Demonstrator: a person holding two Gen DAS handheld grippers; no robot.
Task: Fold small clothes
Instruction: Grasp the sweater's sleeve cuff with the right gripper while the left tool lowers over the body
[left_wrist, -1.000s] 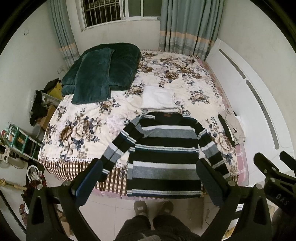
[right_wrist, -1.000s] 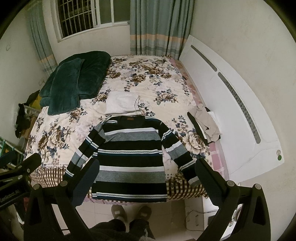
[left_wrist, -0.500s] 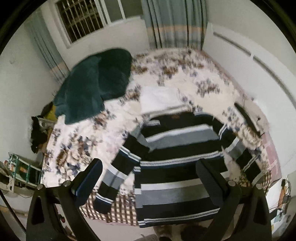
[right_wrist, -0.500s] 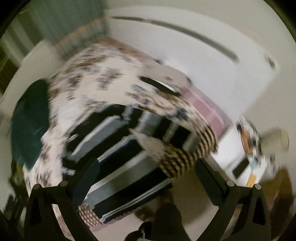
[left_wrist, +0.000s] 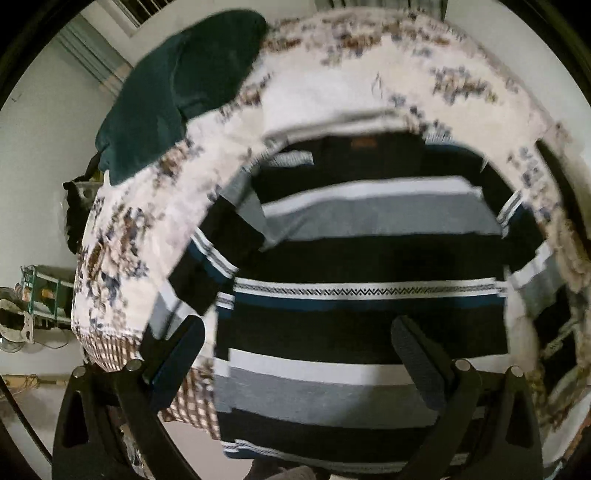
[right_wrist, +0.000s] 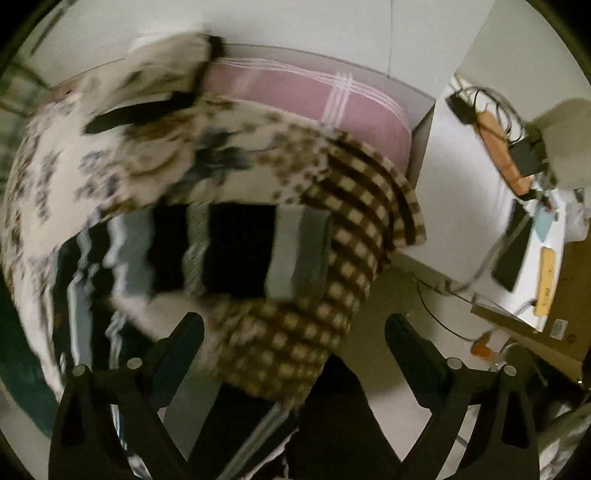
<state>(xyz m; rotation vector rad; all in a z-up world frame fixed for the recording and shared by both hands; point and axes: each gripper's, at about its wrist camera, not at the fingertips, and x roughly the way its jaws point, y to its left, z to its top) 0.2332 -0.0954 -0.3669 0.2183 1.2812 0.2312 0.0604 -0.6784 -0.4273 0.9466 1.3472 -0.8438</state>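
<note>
Bed (left_wrist: 122, 236) fills most of the L view: soft quilt w/ blurry brown-blue flowers on cream, brown-cream check border (right_wrist: 354, 229) hanging over the near edge; in the R view a pink sheet (right_wrist: 295, 96) w/ thin white lines shows past the quilt at 12. Sweater (left_wrist: 362, 295) lies flat, face up on the quilt, centre of L view, hem at 6 by the bed edge, collar w/ small brown tag at 12; knit, broad black, grey, white bands plus a thin zigzag line across the chest. Its one sleeve angles out toward 9 in L view; the other sleeve (right_wrist: 236, 251) runs across the R view centre, cuff on the check border. Dark green plush blanket (left_wrist: 177, 85), bunched, at 11. White folded cloth (left_wrist: 325, 99), smooth, just past the collar at 12. L gripper (left_wrist: 295, 365) spread wide over the lower body of the sweater, black ribbed pads apart, nothing pinched. R gripper (right_wrist: 295, 354) also spread, jaws just been closing a little, nothing btwn them, over the check corner. Both views motion-blurred.
</note>
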